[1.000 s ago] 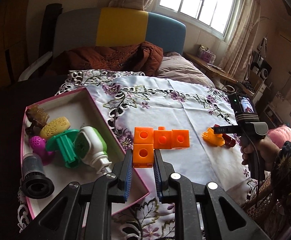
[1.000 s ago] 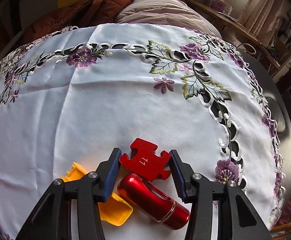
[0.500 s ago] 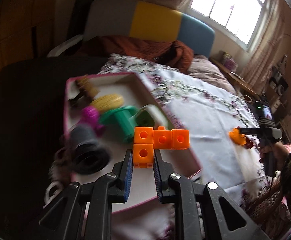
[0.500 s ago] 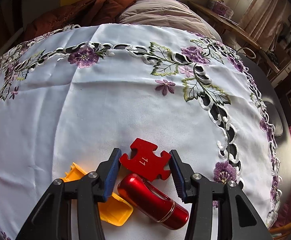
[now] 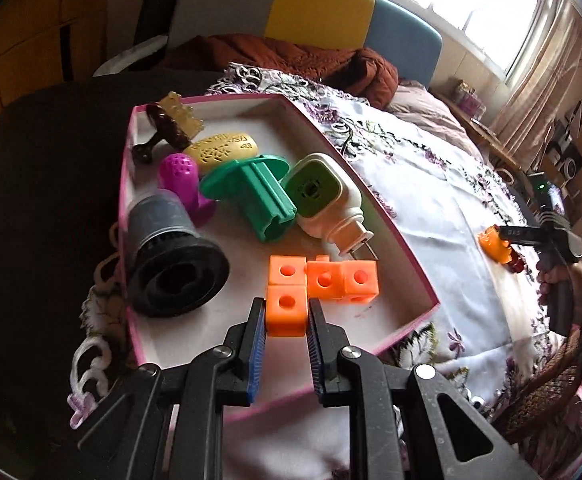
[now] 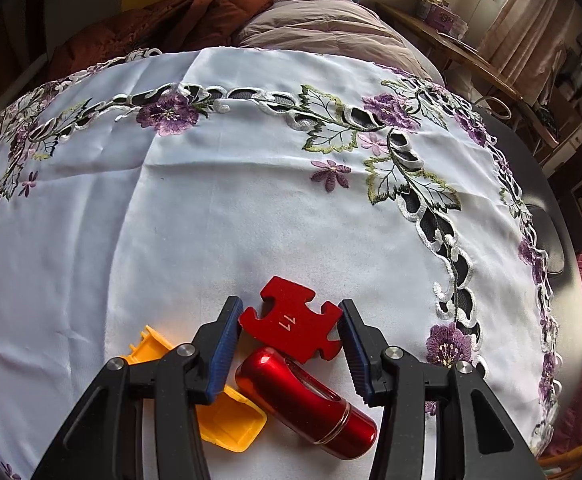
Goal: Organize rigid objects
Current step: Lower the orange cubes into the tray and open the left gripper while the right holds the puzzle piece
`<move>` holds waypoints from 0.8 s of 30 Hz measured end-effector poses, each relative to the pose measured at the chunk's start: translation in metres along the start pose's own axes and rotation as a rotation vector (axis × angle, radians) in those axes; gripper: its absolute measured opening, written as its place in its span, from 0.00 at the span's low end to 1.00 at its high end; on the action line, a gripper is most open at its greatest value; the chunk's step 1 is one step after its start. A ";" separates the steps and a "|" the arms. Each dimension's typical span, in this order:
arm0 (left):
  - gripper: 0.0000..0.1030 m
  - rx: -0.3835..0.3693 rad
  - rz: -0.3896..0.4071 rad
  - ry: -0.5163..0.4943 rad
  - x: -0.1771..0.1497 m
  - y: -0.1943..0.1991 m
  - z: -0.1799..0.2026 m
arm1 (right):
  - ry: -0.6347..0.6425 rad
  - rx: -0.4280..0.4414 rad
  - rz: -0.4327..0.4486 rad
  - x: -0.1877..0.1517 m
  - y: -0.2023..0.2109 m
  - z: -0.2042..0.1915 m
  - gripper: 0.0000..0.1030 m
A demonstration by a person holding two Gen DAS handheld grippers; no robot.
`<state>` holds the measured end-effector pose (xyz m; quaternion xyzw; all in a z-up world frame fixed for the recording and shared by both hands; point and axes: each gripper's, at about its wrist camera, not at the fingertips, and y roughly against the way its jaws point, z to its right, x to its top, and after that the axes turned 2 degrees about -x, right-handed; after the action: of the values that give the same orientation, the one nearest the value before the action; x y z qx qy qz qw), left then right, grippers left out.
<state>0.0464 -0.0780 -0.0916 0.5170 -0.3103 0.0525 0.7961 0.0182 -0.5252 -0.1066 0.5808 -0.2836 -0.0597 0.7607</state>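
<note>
The left gripper has swung from above the tablecloth to above the pink-rimmed tray, and it is pinching the lowest cube of the orange block cluster — that cluster is hanging over the tray floor near the white plug and black funnel. The right gripper is staying put, its jaws clamping the red puzzle piece — beside it are lying a red cylinder and a yellow piece.

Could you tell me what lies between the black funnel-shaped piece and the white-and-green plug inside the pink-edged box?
In the left wrist view, the green plastic spool lies between the black funnel-shaped piece and the white-and-green plug.
</note>
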 end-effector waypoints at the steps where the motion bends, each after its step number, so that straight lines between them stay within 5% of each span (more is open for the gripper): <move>1: 0.20 0.007 -0.009 -0.003 0.001 -0.005 0.001 | 0.001 0.000 0.000 0.000 0.000 0.000 0.48; 12: 0.22 0.063 -0.006 -0.022 0.007 -0.024 -0.003 | 0.002 -0.004 0.000 0.000 0.000 -0.001 0.48; 24: 0.31 0.094 0.043 -0.008 0.003 0.009 0.000 | 0.011 -0.012 0.004 0.000 0.001 -0.001 0.48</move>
<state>0.0452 -0.0751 -0.0827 0.5473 -0.3218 0.0821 0.7682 0.0187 -0.5238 -0.1064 0.5758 -0.2803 -0.0566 0.7660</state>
